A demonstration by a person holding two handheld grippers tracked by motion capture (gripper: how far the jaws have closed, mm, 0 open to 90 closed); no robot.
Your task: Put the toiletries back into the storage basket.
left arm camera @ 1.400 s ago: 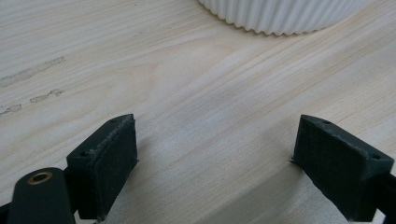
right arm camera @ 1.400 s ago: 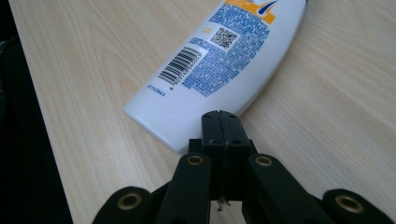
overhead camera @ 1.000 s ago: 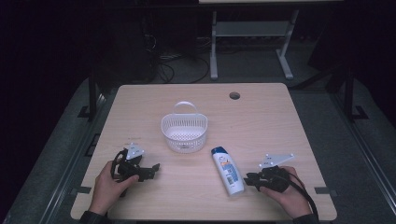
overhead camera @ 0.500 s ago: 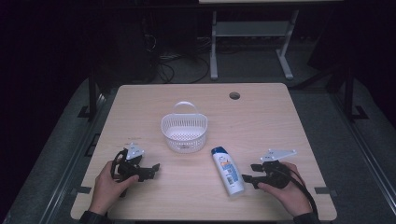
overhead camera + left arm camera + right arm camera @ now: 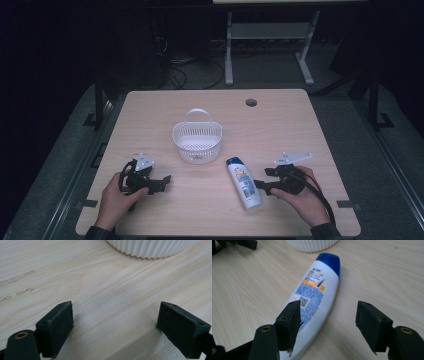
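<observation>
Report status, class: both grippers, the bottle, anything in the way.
Left gripper open, idle. Right gripper open, closing on bottle. Bottle lying flat beside basket. Path clear.

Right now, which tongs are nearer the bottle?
The right tongs: open, right at the bottle. The left tongs sit open across the table, holding nothing.

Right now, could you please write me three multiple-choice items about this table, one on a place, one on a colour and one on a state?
1. Where does the white shampoo bottle with the blue cap lie?
A. inside the basket
B. flat on the table, beside the basket
C. on the floor

2. What colour is the slatted plastic basket with a handle?
A. white
B. red
C. black

3. How do the right gripper's jaws stand?
A. shut on the bottle
B. shut on nothing
C. open

Answers: 1 B, it rests on the light wooden table near the basket; 2 A, its wall is white; 3 C, a wide gap separates them.
</observation>
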